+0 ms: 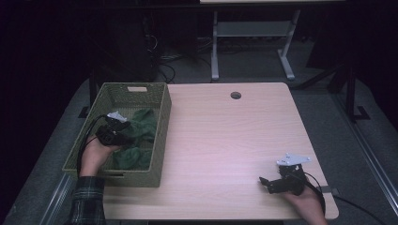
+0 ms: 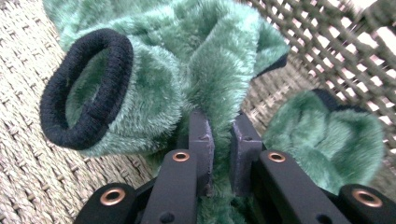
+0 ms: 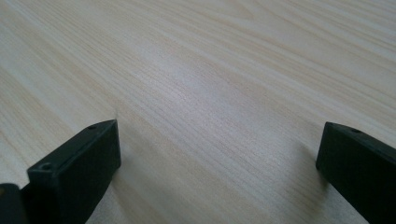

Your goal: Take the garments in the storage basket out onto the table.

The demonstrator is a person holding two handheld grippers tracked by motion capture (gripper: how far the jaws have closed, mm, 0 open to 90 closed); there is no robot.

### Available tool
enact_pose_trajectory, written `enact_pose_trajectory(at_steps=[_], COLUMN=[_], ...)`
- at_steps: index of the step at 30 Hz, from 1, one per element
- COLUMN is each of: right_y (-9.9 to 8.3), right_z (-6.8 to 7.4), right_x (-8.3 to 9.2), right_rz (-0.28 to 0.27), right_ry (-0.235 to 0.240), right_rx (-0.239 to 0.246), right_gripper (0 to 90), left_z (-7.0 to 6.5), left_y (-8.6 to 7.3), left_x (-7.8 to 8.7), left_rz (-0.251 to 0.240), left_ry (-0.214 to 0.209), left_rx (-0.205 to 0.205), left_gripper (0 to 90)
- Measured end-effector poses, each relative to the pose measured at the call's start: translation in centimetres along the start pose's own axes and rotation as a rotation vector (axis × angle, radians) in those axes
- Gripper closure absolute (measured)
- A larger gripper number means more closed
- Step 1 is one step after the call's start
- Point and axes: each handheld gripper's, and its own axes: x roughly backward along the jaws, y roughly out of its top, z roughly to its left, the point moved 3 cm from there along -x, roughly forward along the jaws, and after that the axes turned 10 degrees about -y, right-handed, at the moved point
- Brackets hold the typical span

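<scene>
A dim room around one lit tabletop.
The pale wood-grain tabletop [image 1: 225, 140] has a round cable hole [image 1: 235, 95] near its far edge and stands on grey carpet [image 1: 328, 117]. Behind it, a white-framed second table [image 1: 251, 42] (its 2 legs on flat feet) stands beside tangled cables [image 1: 164, 65] against deep darkness.

Pale wooden table [image 1: 225, 140] bearing woven basket [image 1: 162, 136]

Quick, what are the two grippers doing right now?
Left gripper: closed on the green fuzzy cloth inside the woven basket.
Right gripper: open, holding nothing, over the wooden table.
</scene>
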Motion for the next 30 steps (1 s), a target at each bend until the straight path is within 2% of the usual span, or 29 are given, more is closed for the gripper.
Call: enact_pose_trajectory(at_steps=[3, 7, 11, 17, 21, 25, 30], right_y=[0.0, 0.0, 0.0, 0.0, 0.0, 0.0, 0.0], right_z=[0.0, 0.0, 0.0, 0.0, 0.0, 0.0, 0.0], right_x=[0.0, 0.0, 0.0, 0.0, 0.0, 0.0, 0.0], right_rz=[0.0, 0.0, 0.0, 0.0, 0.0, 0.0, -0.001], right_ry=[0.0, 0.0, 0.0, 0.0, 0.0, 0.0, -0.001], right_rx=[0.0, 0.0, 0.0, 0.0, 0.0, 0.001, 0.002], right_gripper=[0.0, 0.0, 0.0, 0.0, 0.0, 0.0, 0.0], left_z=[-0.3, -0.9, -1.2, -1.5, -1.7, -2.2, -2.7], left_y=[0.3, 0.9, 1.2, 1.7, 2.4, 3.5, 4.5], left_x=[0.9, 2.5, 4.2, 5.8, 6.9, 8.5, 10.4], left_rz=[-0.015, -0.068, -0.134, -0.207, -0.216, -0.259, -0.279], left_ry=[-0.003, -0.007, -0.019, -0.052, -0.059, -0.087, -0.081], left_rx=[-0.004, -0.008, 0.009, 0.034, 0.031, 0.026, 0.018], left_gripper=[82.2, 82.4, 82.5, 82.8, 82.9, 82.9, 83.0])
